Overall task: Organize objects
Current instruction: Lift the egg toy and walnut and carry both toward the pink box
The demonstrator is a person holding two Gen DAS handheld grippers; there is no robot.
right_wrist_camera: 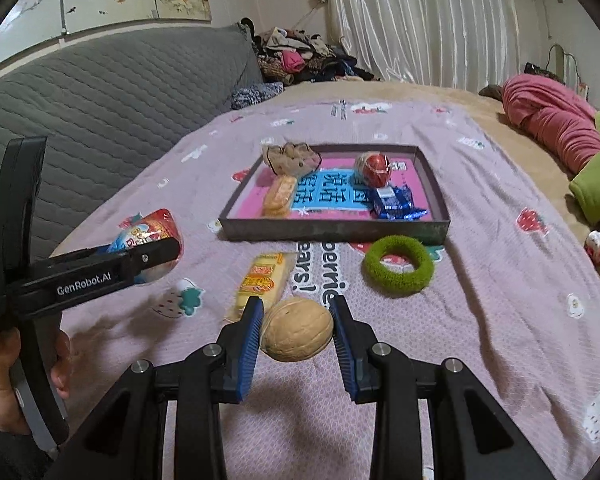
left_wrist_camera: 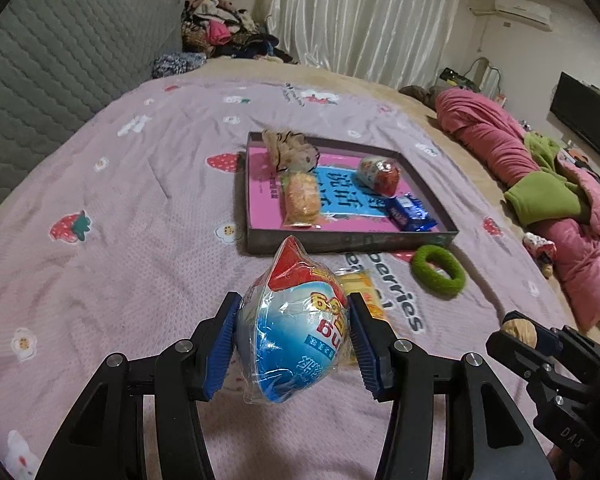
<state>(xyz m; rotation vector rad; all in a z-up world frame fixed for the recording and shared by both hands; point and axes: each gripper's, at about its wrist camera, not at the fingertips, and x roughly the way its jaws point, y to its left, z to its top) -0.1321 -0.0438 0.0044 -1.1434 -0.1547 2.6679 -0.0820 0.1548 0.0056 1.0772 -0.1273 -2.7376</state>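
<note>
My left gripper (left_wrist_camera: pixel 294 334) is shut on a round snack packet (left_wrist_camera: pixel 292 340) wrapped in blue, white and red plastic, held above the bedspread. My right gripper (right_wrist_camera: pixel 298 334) is shut on a tan walnut (right_wrist_camera: pixel 297 329), also lifted off the bed. In the right wrist view the left gripper (right_wrist_camera: pixel 156 256) shows at the left with its packet (right_wrist_camera: pixel 152 228); in the left wrist view the right gripper (left_wrist_camera: pixel 524 330) shows at the lower right with the walnut (left_wrist_camera: pixel 520 330). Ahead lies a dark shallow tray (left_wrist_camera: pixel 352 240) (right_wrist_camera: pixel 332 230) holding several snacks and a scrunchie.
A yellow snack packet (right_wrist_camera: pixel 262 280) (left_wrist_camera: pixel 362 286) and a green fuzzy ring (right_wrist_camera: pixel 398 266) (left_wrist_camera: pixel 438 270) lie on the pink strawberry bedspread (left_wrist_camera: pixel 120 260) in front of the tray. A grey quilted headboard (right_wrist_camera: pixel 100 100) is at the left, a pink and green quilt (left_wrist_camera: pixel 540 184) at the right.
</note>
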